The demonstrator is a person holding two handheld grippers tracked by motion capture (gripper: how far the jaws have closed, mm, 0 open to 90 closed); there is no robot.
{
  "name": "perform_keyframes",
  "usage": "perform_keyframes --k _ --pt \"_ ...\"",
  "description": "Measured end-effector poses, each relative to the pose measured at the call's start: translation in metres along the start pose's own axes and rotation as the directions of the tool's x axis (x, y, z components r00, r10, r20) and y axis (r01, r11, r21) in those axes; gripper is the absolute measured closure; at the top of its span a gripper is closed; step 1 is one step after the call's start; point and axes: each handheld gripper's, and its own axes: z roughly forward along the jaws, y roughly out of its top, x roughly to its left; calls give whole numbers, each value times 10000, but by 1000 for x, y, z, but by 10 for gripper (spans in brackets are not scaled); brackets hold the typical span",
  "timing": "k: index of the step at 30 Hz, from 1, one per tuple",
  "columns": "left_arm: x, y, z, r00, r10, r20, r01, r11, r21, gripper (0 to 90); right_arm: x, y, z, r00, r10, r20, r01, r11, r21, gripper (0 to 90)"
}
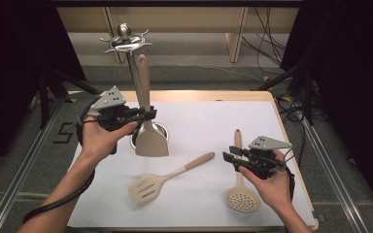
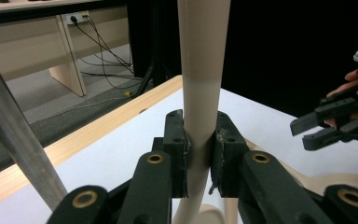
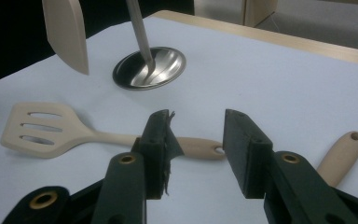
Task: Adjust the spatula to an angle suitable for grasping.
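My left gripper [image 1: 148, 115] is shut on the handle of a beige solid spatula [image 1: 151, 141] and holds it upright beside the pole of a metal utensil stand [image 1: 125, 41]. In the left gripper view the pads [image 2: 177, 149] press on the spatula handle [image 2: 200, 70] from both sides. A beige slotted spatula [image 1: 148, 187] lies flat on the white mat. A beige perforated skimmer [image 1: 243, 196] lies at the right. My right gripper [image 1: 228, 153] hangs open just above the skimmer's handle. In the right gripper view the right gripper [image 3: 196, 135] has nothing between its jaws, with the slotted spatula [image 3: 42, 130] beyond them.
The stand's round metal base [image 3: 149, 67] sits on the mat near the back left. The skimmer's handle end [image 3: 342, 151] lies right of the jaws. A wooden table edge [image 1: 199, 94] borders the mat [image 1: 213, 121]. Black stands and cables surround the table.
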Motion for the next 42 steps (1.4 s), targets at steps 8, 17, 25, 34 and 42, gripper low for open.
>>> perform_keyframes --k 8,17,25,34,42 --pt "7 4 -1 9994 -272 -196 268 9995 -167 778 0 -2 1 9998 181 -25 -181 9998 62 621" --pt "17 -6 -1 9970 -655 -401 649 9978 -151 778 -1 -3 1 9991 425 -81 -423 9990 142 620" --pt "23 -8 1 9962 -681 -535 679 9977 -56 777 -3 -3 2 10000 90 37 -91 9999 89 619" --pt "21 -10 -1 9930 -874 -793 861 9961 -201 777 -3 -4 4 9995 270 -149 -267 9995 152 618" --pt "19 -11 -6 9943 -595 -884 582 9981 -182 777 -3 -3 3 9997 241 -79 -239 9995 208 618"
